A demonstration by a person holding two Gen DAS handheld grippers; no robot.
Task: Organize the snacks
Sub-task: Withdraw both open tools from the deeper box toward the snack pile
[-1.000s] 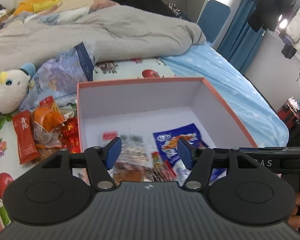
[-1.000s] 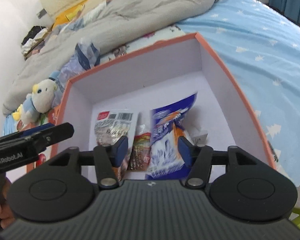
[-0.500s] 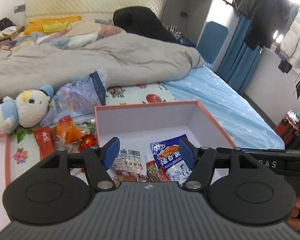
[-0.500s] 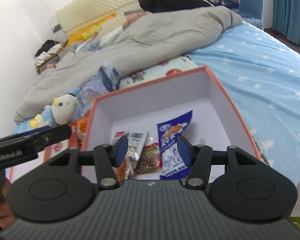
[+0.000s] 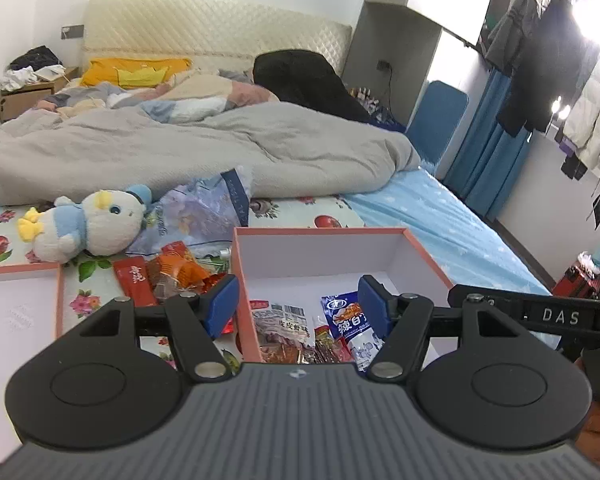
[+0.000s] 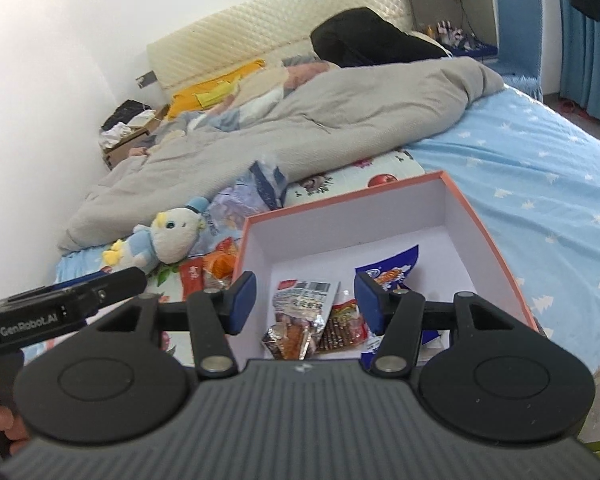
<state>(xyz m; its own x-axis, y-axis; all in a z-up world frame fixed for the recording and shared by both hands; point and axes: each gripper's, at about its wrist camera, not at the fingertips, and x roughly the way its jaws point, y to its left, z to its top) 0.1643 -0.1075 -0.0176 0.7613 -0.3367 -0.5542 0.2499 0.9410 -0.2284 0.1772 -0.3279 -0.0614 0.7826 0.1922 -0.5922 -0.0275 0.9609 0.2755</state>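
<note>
Both sets of tongs empty and spread wide: left tongs (image 5: 298,306) and right tongs (image 6: 305,304) hang above the near end of the orange-edged box (image 6: 482,224), gripping nothing. Box sits on the bed, on the fruit-print sheet. Inside so far, all at the near end: a blue-and-white snack pouch (image 6: 392,270), a clear packet with a barcode label (image 6: 306,296), a small orange-brown packet (image 6: 290,338) and a dark red packet (image 6: 342,326) between them. Far half of the box bare. I judge the job partly done: a loose heap is left outside on the sheet, just beside the box's left wall — a red stick packet (image 5: 134,282) and crinkled orange wrappers (image 5: 178,272) — near the plush duck (image 5: 88,226). A second shallow tray (image 5: 58,292) lies further left; contents not visible. Blue pouch: long axis runs roughly front to back along the box, far end leaning right in the right wrist view. Barcode packet lies about parallel to it, label end away from me. Red stick packet outside also runs near-to-far, tilted slightly left.
</note>
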